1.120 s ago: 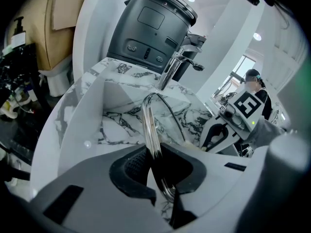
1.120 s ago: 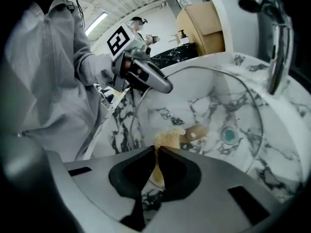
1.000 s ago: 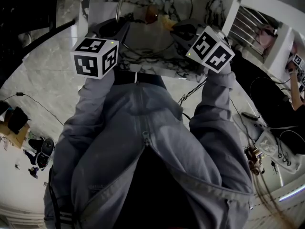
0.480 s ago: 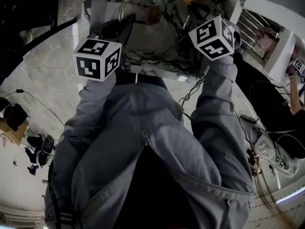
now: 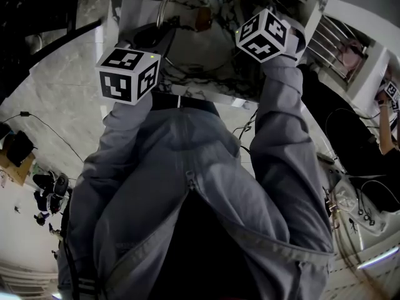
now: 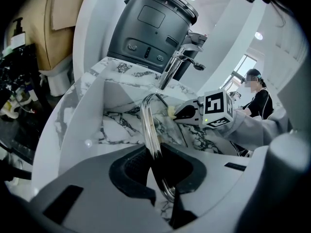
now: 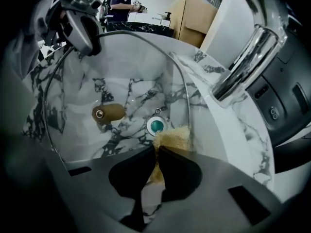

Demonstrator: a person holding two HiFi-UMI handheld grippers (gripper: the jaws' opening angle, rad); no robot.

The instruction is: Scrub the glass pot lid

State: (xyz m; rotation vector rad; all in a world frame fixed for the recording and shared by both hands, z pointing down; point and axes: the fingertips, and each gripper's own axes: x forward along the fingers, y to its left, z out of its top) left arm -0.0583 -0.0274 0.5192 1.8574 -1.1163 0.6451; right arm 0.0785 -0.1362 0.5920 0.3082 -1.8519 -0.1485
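The glass pot lid (image 7: 116, 81) stands on edge over the marble sink (image 7: 214, 130); its brown knob (image 7: 109, 112) faces the right gripper view. My left gripper (image 6: 156, 154) is shut on the lid's metal rim (image 6: 149, 125), which runs up between its pads. My right gripper (image 7: 156, 152) is shut on a yellow sponge (image 7: 172, 137), which lies against the lower right of the glass. In the head view the lid's rim (image 5: 164, 5) curves up from the left gripper, and the right marker cube (image 5: 262, 35) hides that gripper's jaws.
A chrome faucet (image 7: 243, 62) arches over the sink at the right. A teal drain stopper (image 7: 157, 125) shows through the glass. A dark appliance (image 6: 153, 28) stands behind the sink. Another person (image 6: 255, 93) works in the background. Cables lie on the floor (image 5: 350, 199).
The right gripper has moved up the head view, farther over the sink and slightly left, and tipped more steeply down. The left gripper and the lid have stayed put.
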